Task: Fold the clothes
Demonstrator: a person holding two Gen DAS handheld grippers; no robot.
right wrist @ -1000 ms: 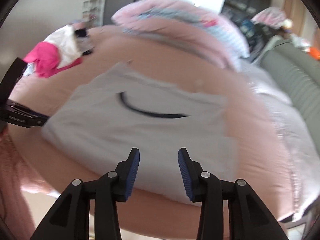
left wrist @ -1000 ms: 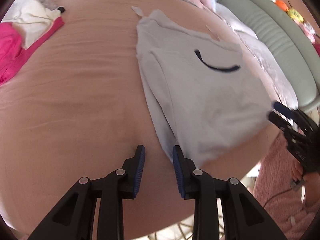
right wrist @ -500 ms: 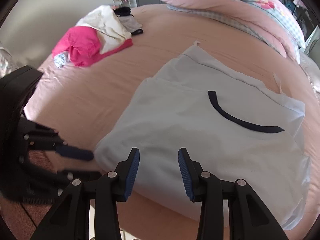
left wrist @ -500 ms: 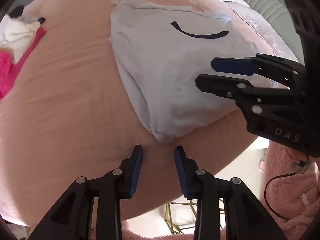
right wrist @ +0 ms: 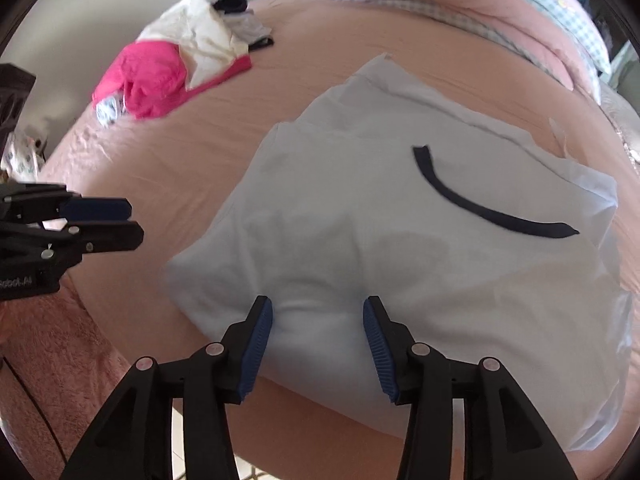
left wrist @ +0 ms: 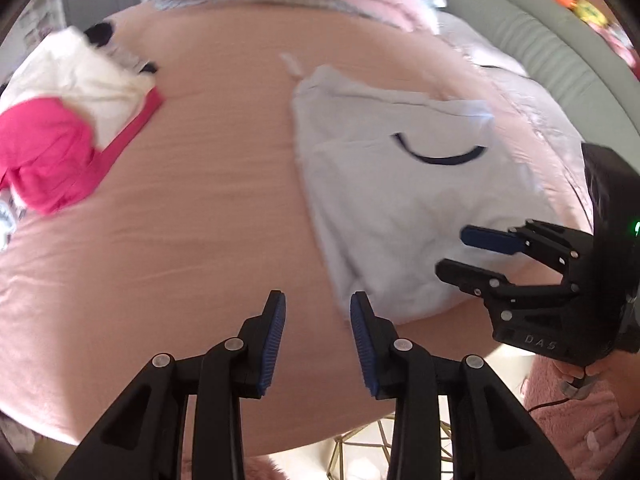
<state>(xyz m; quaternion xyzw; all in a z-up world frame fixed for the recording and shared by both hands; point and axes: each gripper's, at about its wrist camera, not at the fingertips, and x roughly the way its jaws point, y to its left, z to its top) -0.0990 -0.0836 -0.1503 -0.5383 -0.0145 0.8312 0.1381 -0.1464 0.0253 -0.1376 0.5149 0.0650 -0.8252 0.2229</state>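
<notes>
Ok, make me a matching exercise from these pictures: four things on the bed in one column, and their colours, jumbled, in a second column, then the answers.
Things:
1. folded shirt
2. bedsheet
3. crumpled top
4. shirt's curved trim

Colours:
A. hot pink
B. dark navy
C. pale blue-white
D. peach pink

Pairs: 1-C, 2-D, 3-A, 4-B

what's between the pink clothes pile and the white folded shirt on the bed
Only bare pink bedsheet. In the left wrist view the stretch from the pink clothes pile to the white shirt holds nothing else; the right wrist view agrees.
</notes>
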